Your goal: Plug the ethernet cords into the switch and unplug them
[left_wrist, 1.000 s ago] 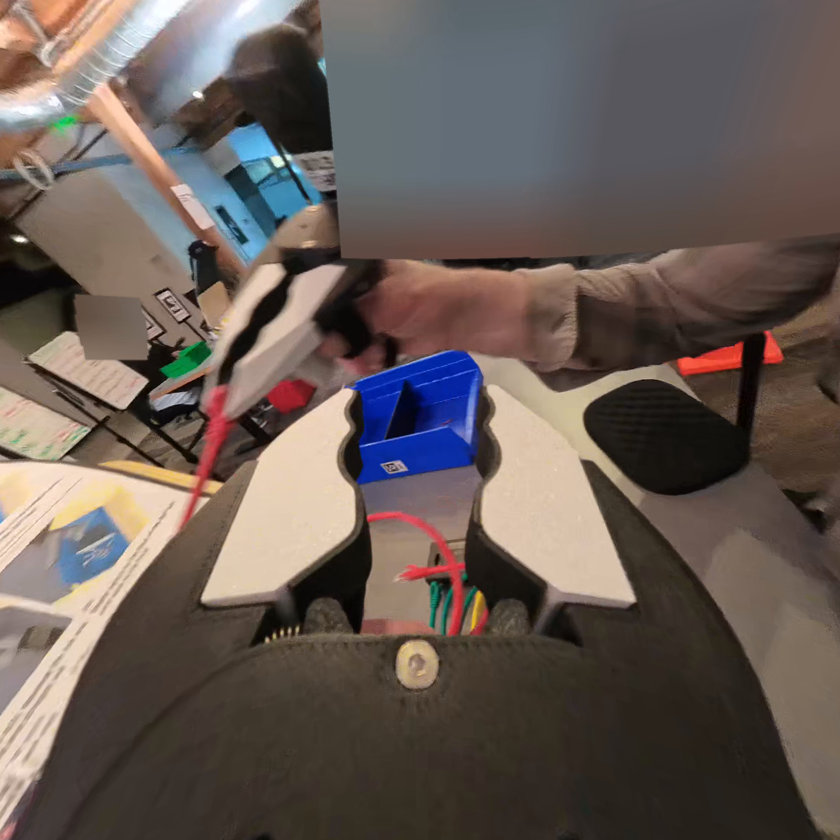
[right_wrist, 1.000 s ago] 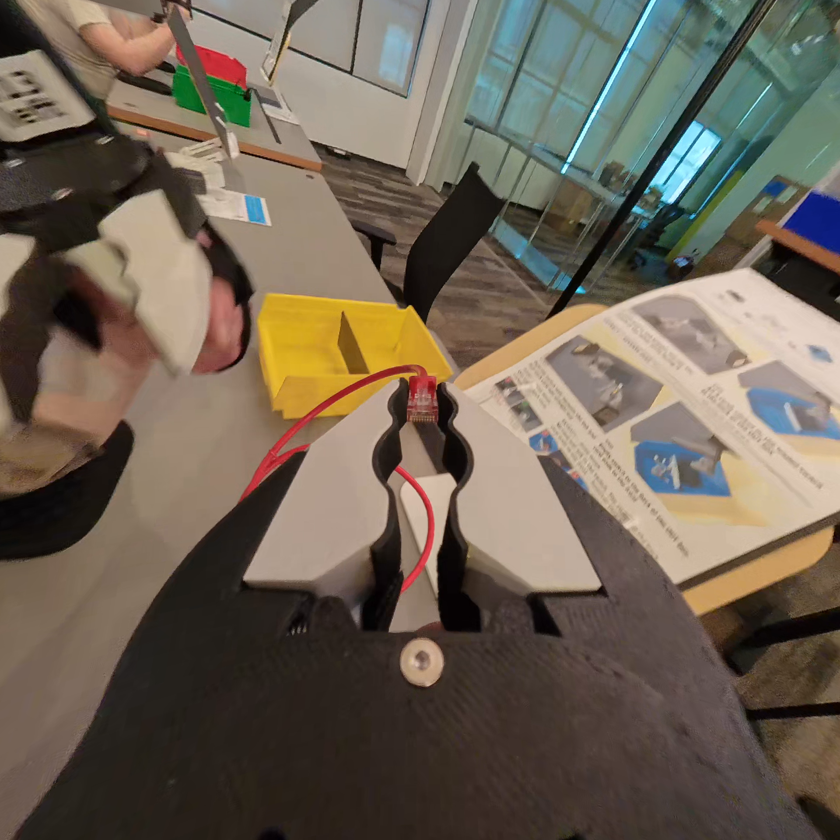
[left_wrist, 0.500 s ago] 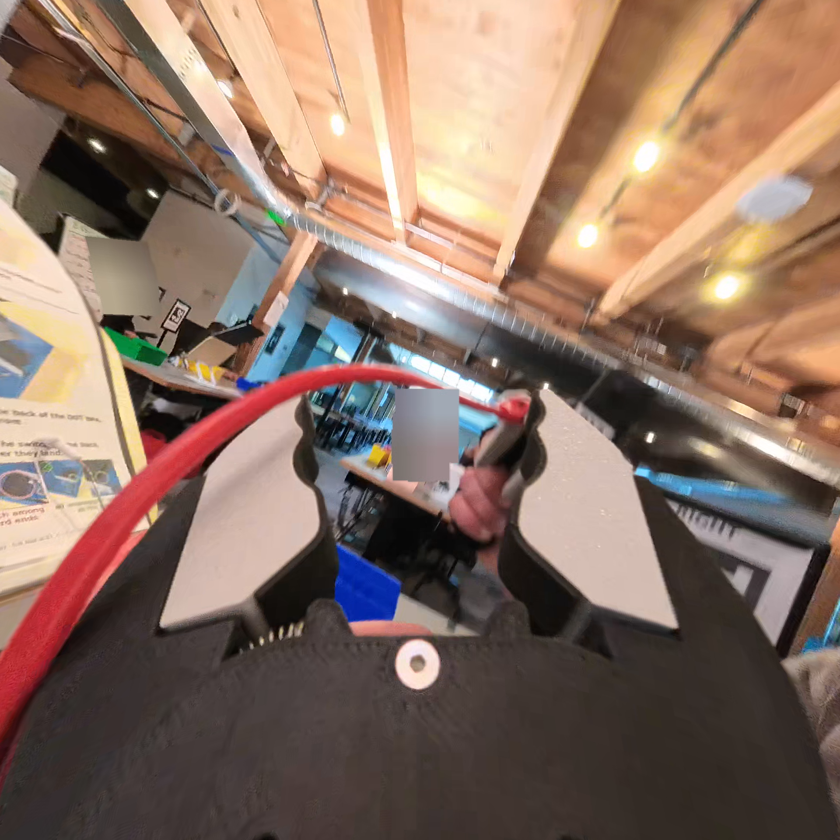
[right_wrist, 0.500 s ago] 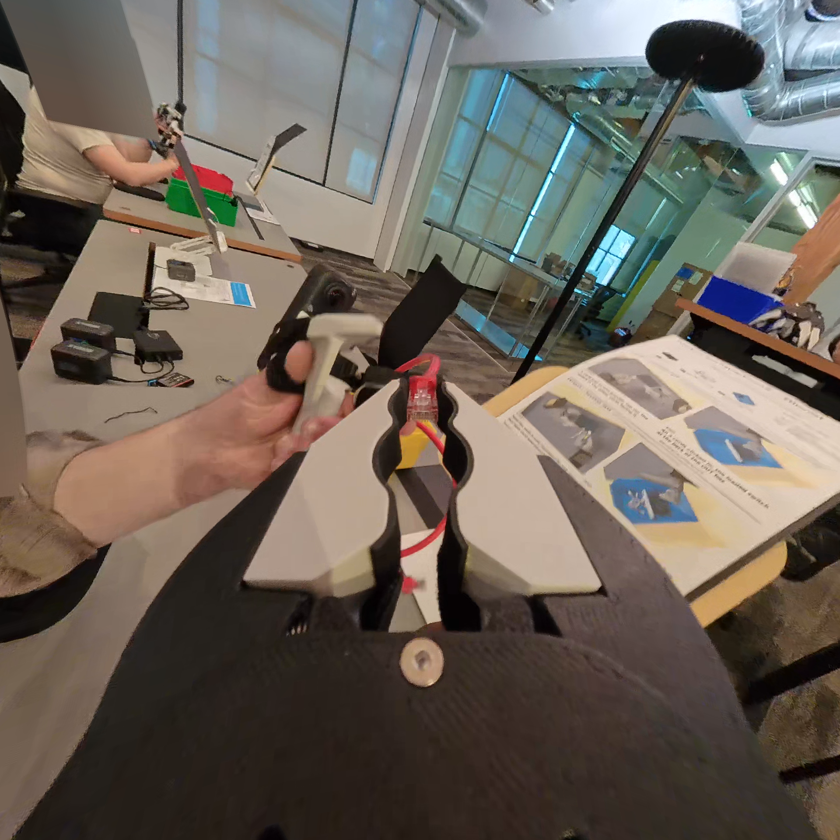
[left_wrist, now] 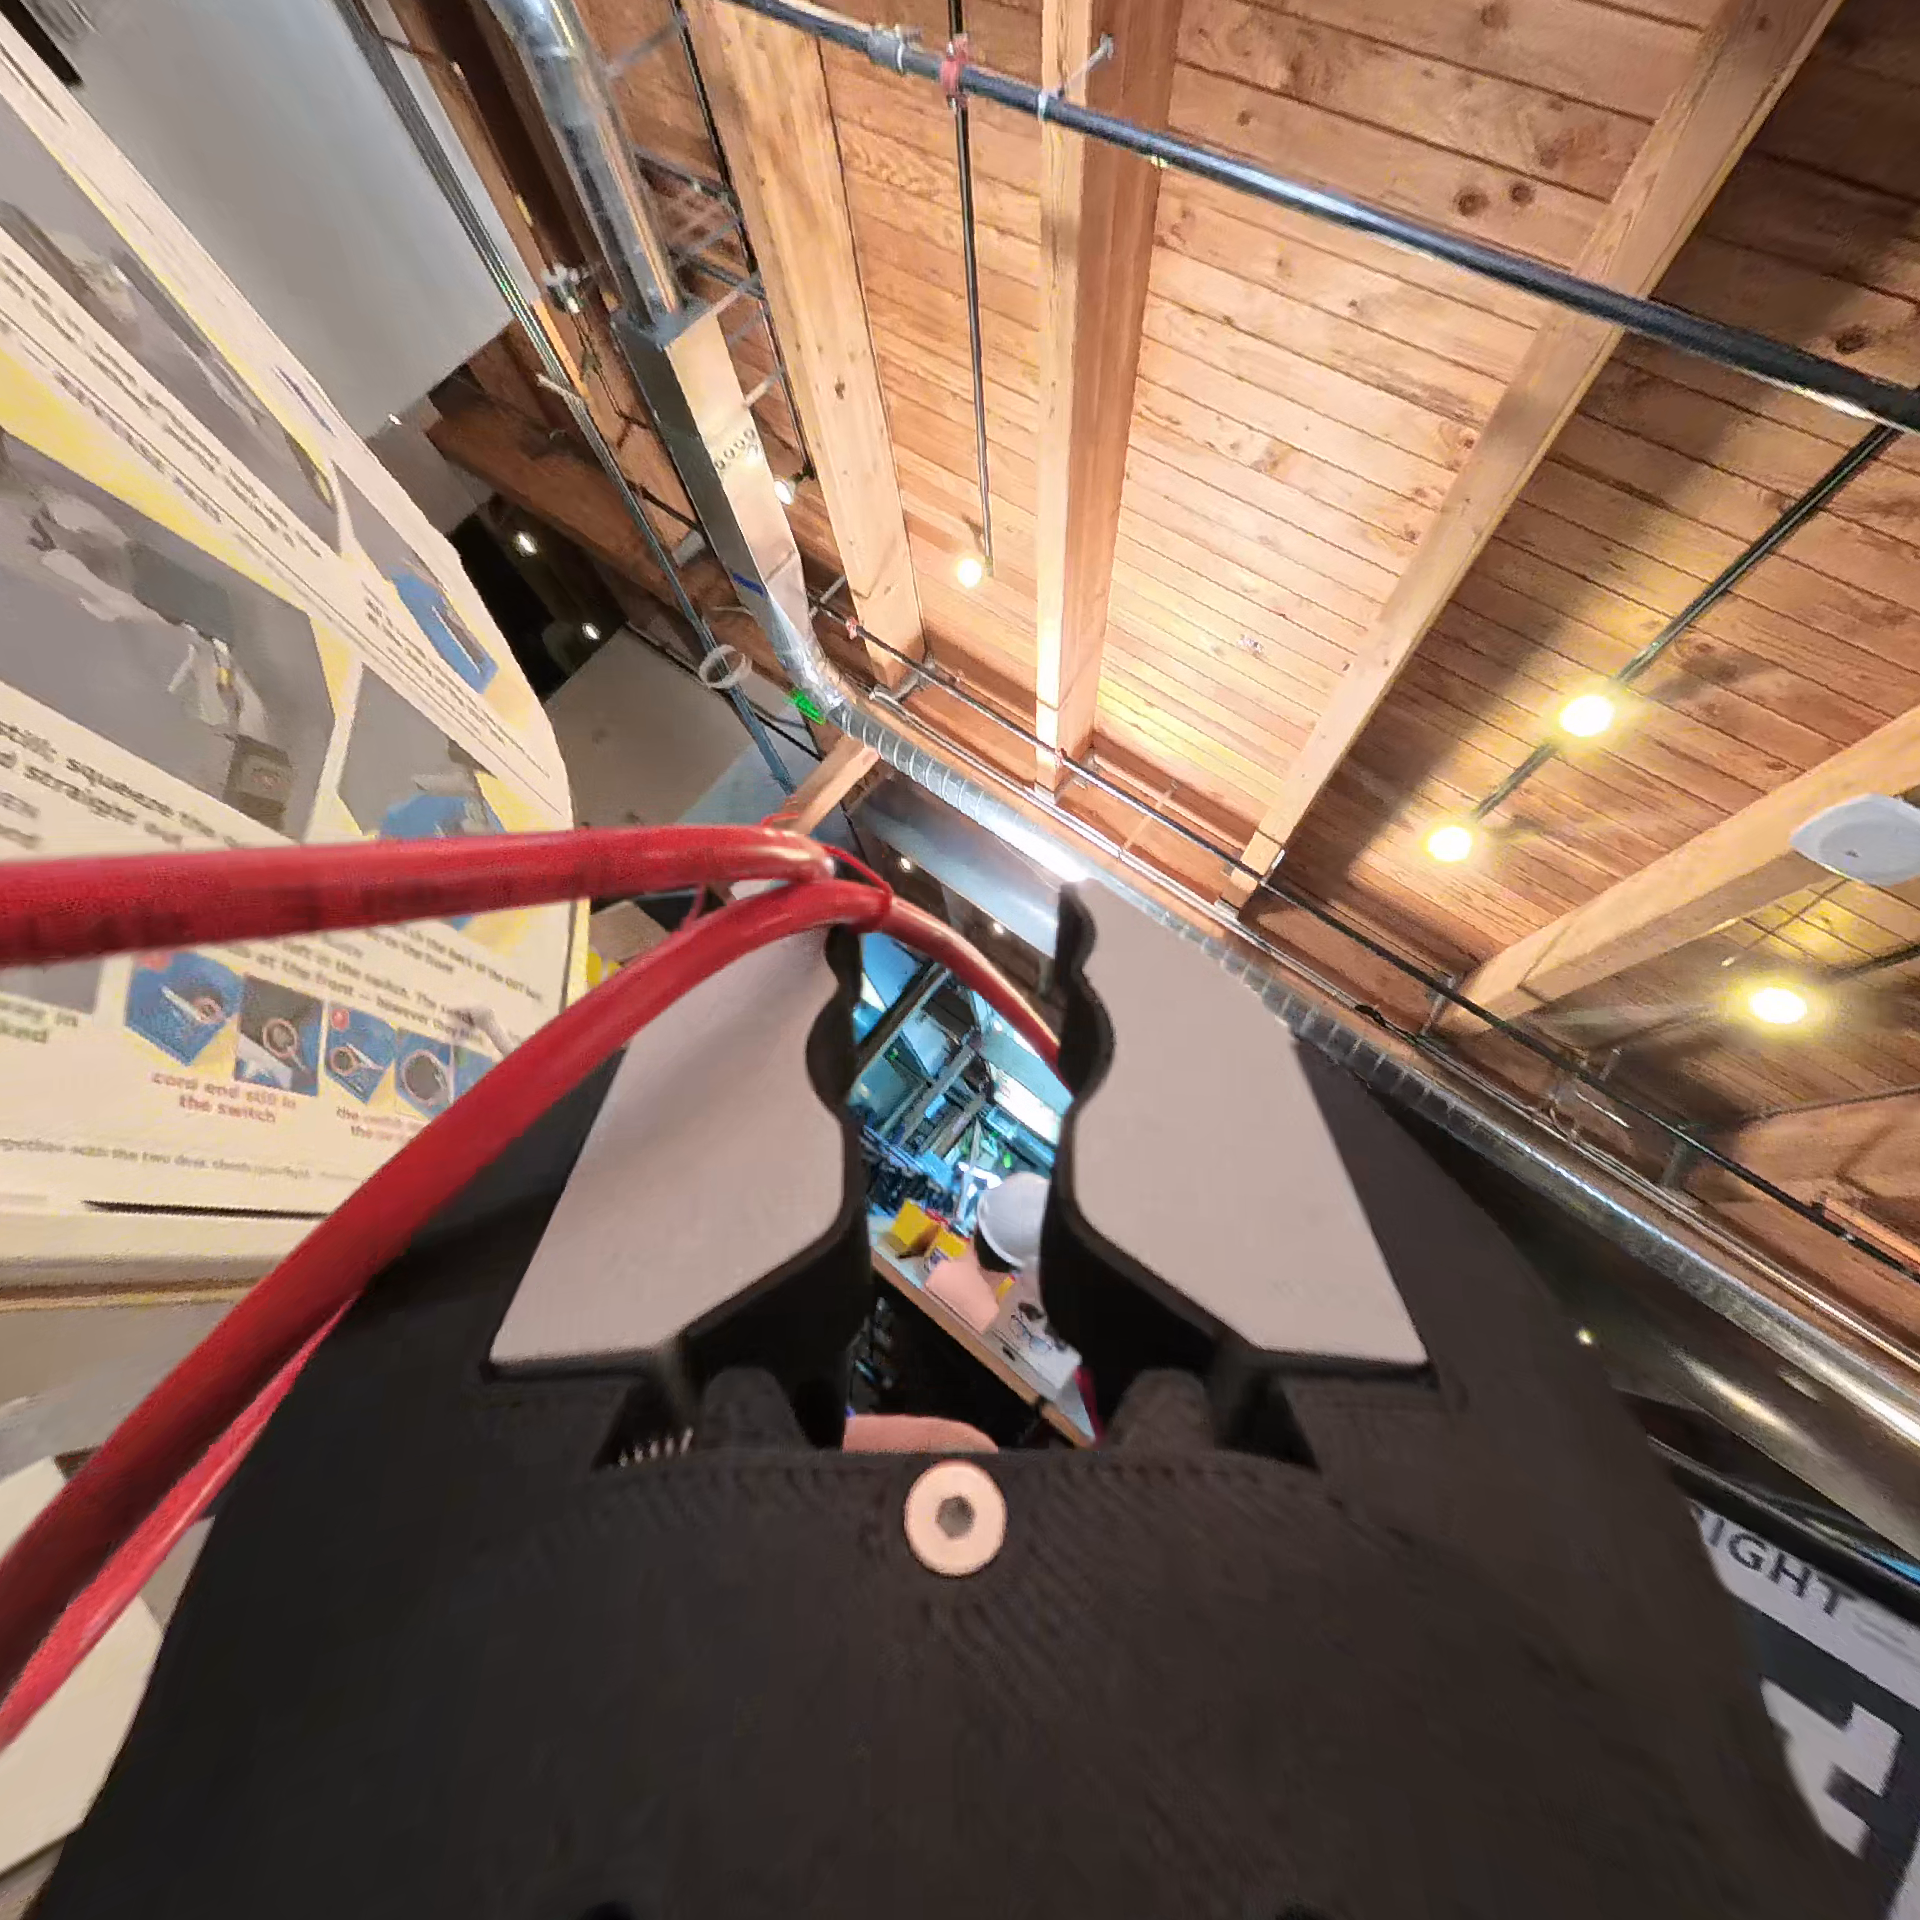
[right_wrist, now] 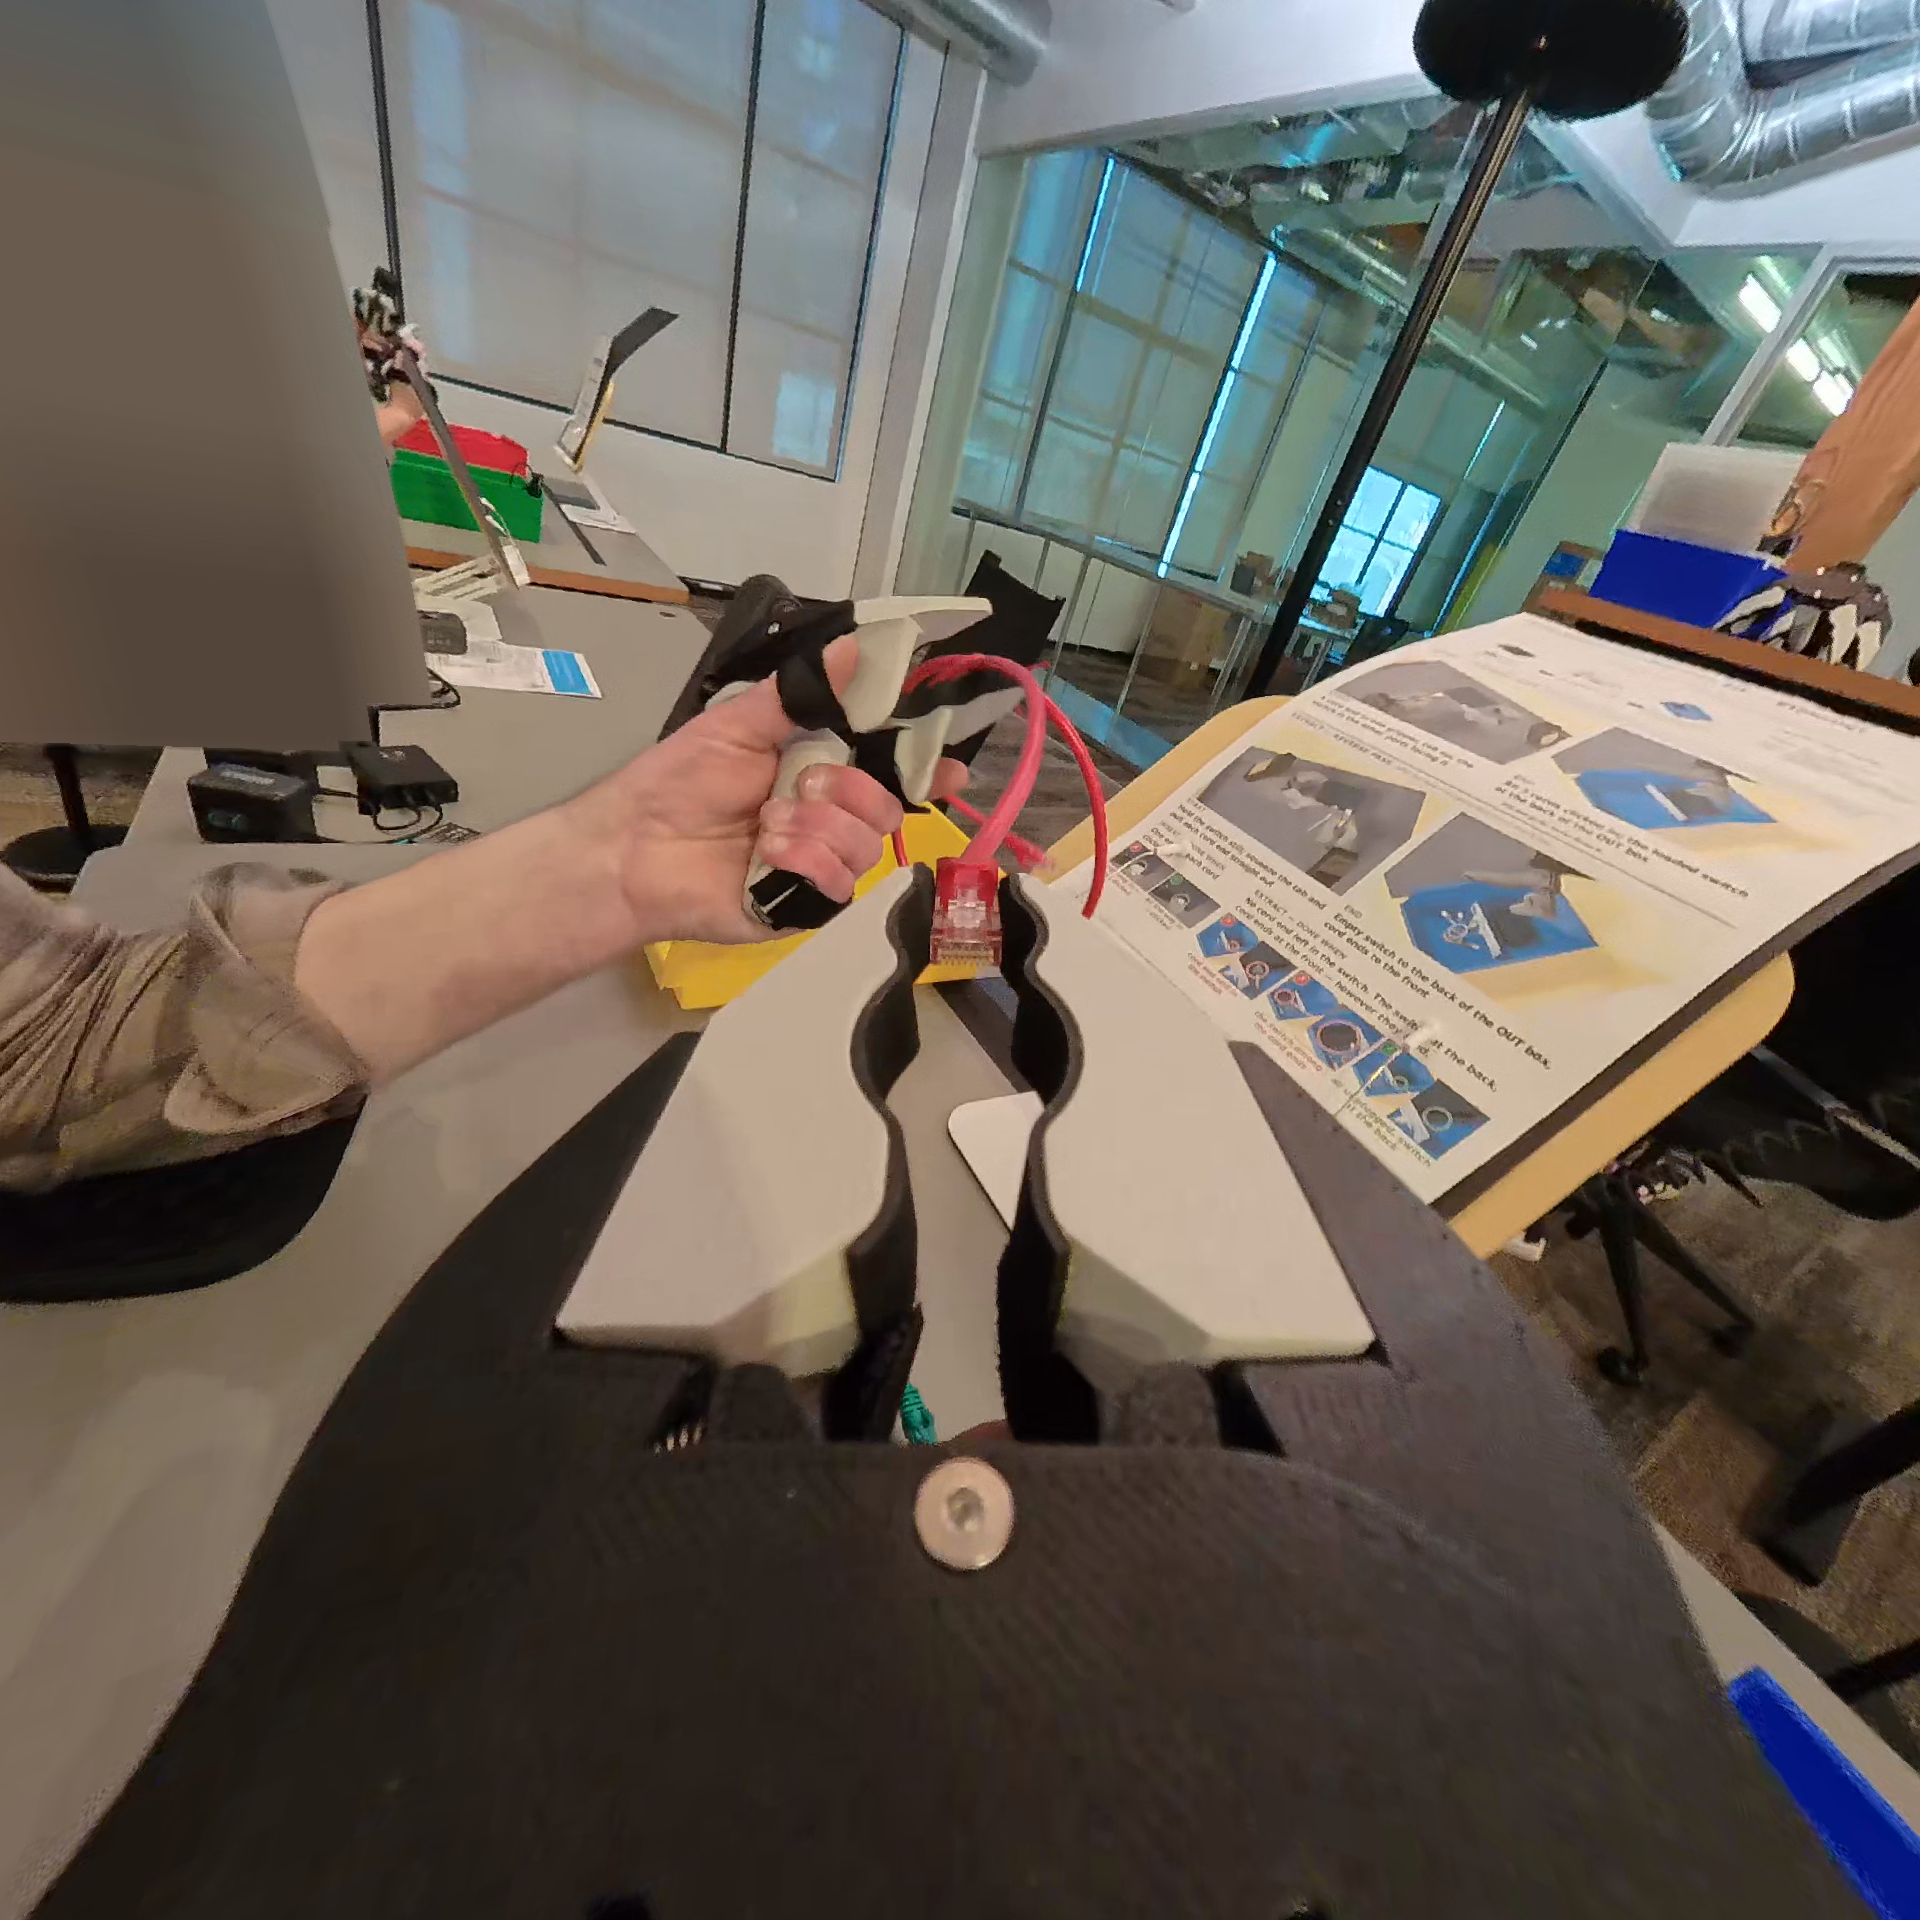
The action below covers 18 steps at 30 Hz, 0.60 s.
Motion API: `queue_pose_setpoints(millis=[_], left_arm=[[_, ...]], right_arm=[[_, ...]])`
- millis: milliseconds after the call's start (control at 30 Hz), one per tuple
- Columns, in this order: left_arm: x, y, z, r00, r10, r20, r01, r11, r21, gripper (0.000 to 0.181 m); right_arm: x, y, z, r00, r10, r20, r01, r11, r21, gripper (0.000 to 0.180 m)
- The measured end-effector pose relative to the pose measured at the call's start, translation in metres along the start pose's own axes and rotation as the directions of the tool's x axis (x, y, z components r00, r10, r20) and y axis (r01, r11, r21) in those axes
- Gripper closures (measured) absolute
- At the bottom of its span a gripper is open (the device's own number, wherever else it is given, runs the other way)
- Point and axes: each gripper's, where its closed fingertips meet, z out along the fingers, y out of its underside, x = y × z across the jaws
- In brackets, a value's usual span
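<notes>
Red ethernet cord (right_wrist: 1023, 769): its clear plug (right_wrist: 966, 914) sits pinched at the tips of the right gripper (right_wrist: 964, 940), jaws pressed on it. The cord loops up to the left gripper (right_wrist: 920, 691), raised in a hand (right_wrist: 727, 821) above the grey desk (right_wrist: 208, 1403), beside the yellow bin (right_wrist: 707, 961). In the left wrist view the cord (left_wrist: 436, 883) crosses the left gripper's (left_wrist: 951, 935) tips; whether those narrowly parted jaws clamp it, I cannot tell.

My right gripper (right_wrist: 961, 914) up front w/ plug (right_wrist: 966, 920) between its tips, left gripper (right_wrist: 914, 686) behind-left, cord (right_wrist: 1049, 748) looping between, instruction sheet (right_wrist: 1455, 831) right, bin (right_wrist: 717, 966) behind on desk (right_wrist: 260, 1403).
</notes>
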Motion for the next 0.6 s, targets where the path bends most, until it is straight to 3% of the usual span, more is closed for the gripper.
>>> queue_pose_setpoints(millis=[33, 167, 233, 333, 400, 467, 533, 600], left_arm=[[0.000, 0.003, 0.002, 1.000, 0.000, -0.003, 0.000, 1.000, -0.006, 0.143], [-0.002, 0.003, -0.002, 1.000, 0.011, -0.007, -0.011, 1.000, 0.021, 0.167], [-0.001, 0.001, -0.003, 0.999, 0.038, 0.008, -0.038, 0.999, 0.025, 0.169], [0.006, 0.002, -0.002, 0.991, 0.128, 0.031, -0.128, 0.992, -0.004, 0.173], [0.008, 0.009, 0.000, 0.961, 0.274, 0.048, -0.267, 0.957, -0.109, 0.175], [0.000, 0.023, 0.002, 0.849, 0.522, 0.080, -0.480, 0.826, -0.297, 0.171], [-0.011, 0.039, -0.001, 0.661, 0.750, 0.029, -0.642, 0.585, -0.496, 0.173], [-0.012, 0.060, -0.005, 0.571, 0.816, -0.092, -0.677, 0.405, -0.615, 0.170]], right_arm=[[-0.004, 0.000, -0.001, 1.000, -0.012, 0.010, 0.012, 1.000, 0.002, 0.170], [-0.019, 0.006, -0.009, 0.995, -0.096, 0.033, 0.097, 0.994, -0.042, 0.170], [-0.027, 0.015, -0.009, 0.994, -0.099, 0.050, 0.102, 0.992, -0.074, 0.169], [-0.018, 0.026, -0.012, 1.000, -0.013, 0.026, 0.015, 0.996, -0.086, 0.169], [-0.007, 0.032, -0.016, 0.999, 0.037, 0.004, -0.037, 0.993, -0.108, 0.169], [0.002, 0.038, -0.018, 0.999, 0.029, -0.015, -0.031, 0.985, -0.170, 0.169], [0.006, 0.041, -0.020, 1.000, 0.010, 0.000, -0.010, 0.970, -0.241, 0.169], [0.011, 0.045, -0.023, 1.000, 0.000, 0.018, 0.006, 0.944, -0.331, 0.170]])
